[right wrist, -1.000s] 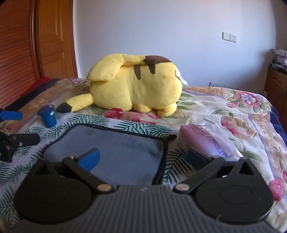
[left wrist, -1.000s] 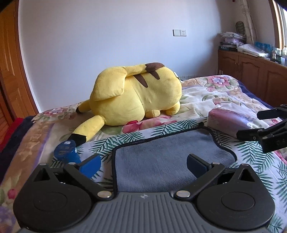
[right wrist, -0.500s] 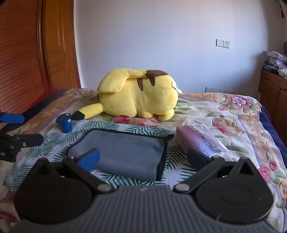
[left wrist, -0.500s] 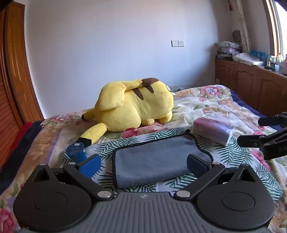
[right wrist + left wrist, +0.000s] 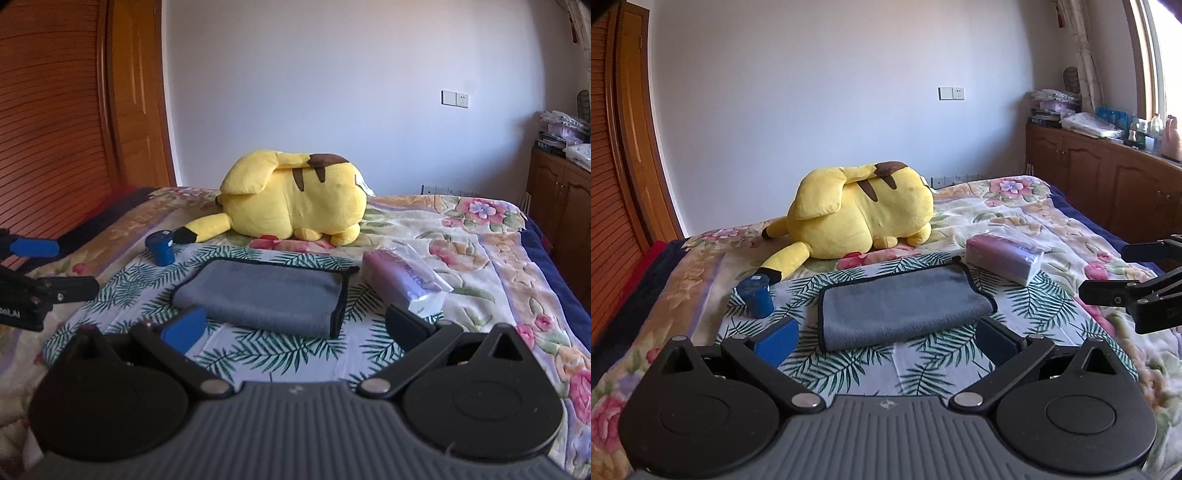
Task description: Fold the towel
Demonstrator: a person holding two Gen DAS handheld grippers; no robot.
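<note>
Left wrist view: low over bed (image 5: 1027, 218), near its foot, facing far wall, towel (image 5: 901, 306) close ahead. Right wrist view: same height, slightly further right, same heading. Both share towel (image 5: 266, 291), plush (image 5: 860, 214), each seeing the other gripper at frame edge.

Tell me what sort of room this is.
Most likely a home bedroom. A bed with a floral quilt fills the view, a yellow plush toy lies on it beside a folded grey towel, and wooden cabinets line the wall.
</note>
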